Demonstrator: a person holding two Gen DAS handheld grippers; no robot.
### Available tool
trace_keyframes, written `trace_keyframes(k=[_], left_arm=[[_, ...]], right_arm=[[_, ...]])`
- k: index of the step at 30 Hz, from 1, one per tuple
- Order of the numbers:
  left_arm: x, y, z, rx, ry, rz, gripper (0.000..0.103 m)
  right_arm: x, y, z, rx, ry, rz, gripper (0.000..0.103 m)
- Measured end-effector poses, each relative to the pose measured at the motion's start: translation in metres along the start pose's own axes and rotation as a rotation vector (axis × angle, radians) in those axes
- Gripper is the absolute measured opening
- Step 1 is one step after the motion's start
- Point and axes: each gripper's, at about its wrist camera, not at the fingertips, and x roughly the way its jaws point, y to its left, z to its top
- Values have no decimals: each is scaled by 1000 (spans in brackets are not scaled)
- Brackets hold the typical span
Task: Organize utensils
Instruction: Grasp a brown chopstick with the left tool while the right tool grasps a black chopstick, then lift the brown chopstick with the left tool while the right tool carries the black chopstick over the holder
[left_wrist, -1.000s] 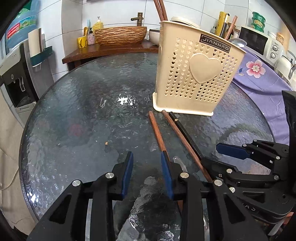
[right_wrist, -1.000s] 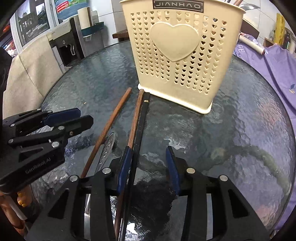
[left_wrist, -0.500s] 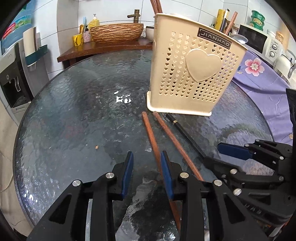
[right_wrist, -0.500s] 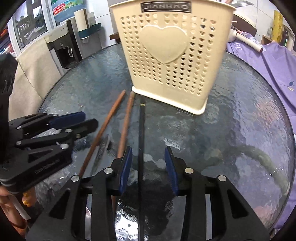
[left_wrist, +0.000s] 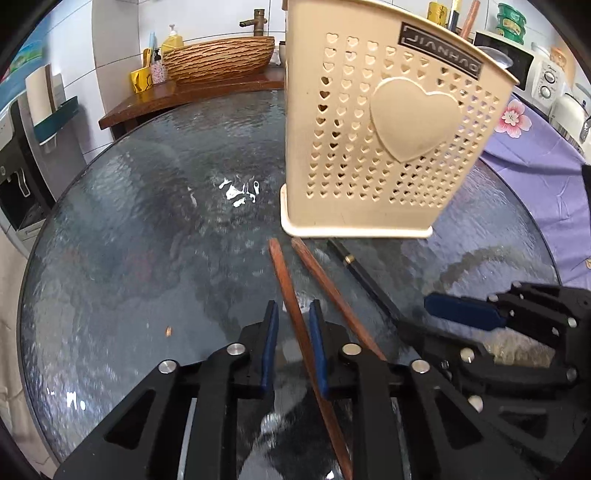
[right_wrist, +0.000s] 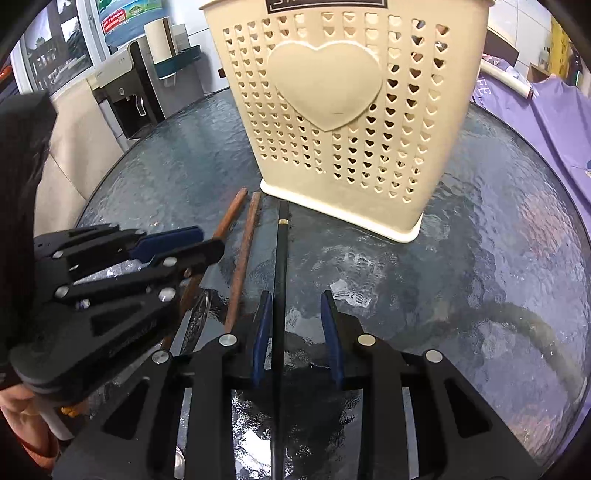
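Brown chopstick (left_wrist: 295, 314) between closing left jaws; black chopstick (right_wrist: 280, 280) between closing right jaws, neither gripped.

a round, dark, textured glass table (left_wrist: 122, 236) is filling most of both views. behind it, a wavy brown wooden basin (left_wrist: 219, 59) is sitting on a dark wooden counter (left_wrist: 177, 94), under a brass tap (left_wrist: 256, 24). a yellow soap bottle (left_wrist: 171, 37) and a yellow cup (left_wrist: 140, 79) are standing beside the basin. a purple flowered cloth (left_wrist: 535, 155) is lying to the right, with a white microwave (left_wrist: 543, 75) beyond it. a water dispenser (right_wrist: 125, 92) is standing at the left.
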Motion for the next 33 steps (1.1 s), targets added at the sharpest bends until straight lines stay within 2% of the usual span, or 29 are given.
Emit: trace_keyframes(k=[1, 13, 18, 20, 25, 28, 33], left_arm=[[1, 0, 1, 1, -2, 8, 10], [5, 18, 8, -30, -14, 23, 7], [6, 15, 8, -23, -16, 33, 7], [5, 13, 6, -24, -16, 33, 7], [4, 14, 6, -42, -18, 32, 7], [0, 18, 6, -57, -26, 18, 7], [-29, 19, 6, -76, -81, -24, 7]], right_arm=[[1, 0, 1, -1, -4, -1, 28], [22, 17, 22, -40, -54, -40, 27], [29, 22, 27, -77, -78, -64, 10], [30, 24, 28, -94, -80, -68, 9], [28, 19, 26, -73, -72, -45, 8], [17, 9, 20, -38, -72, 6, 8], [-11, 5, 14, -22, -114, 82, 8]])
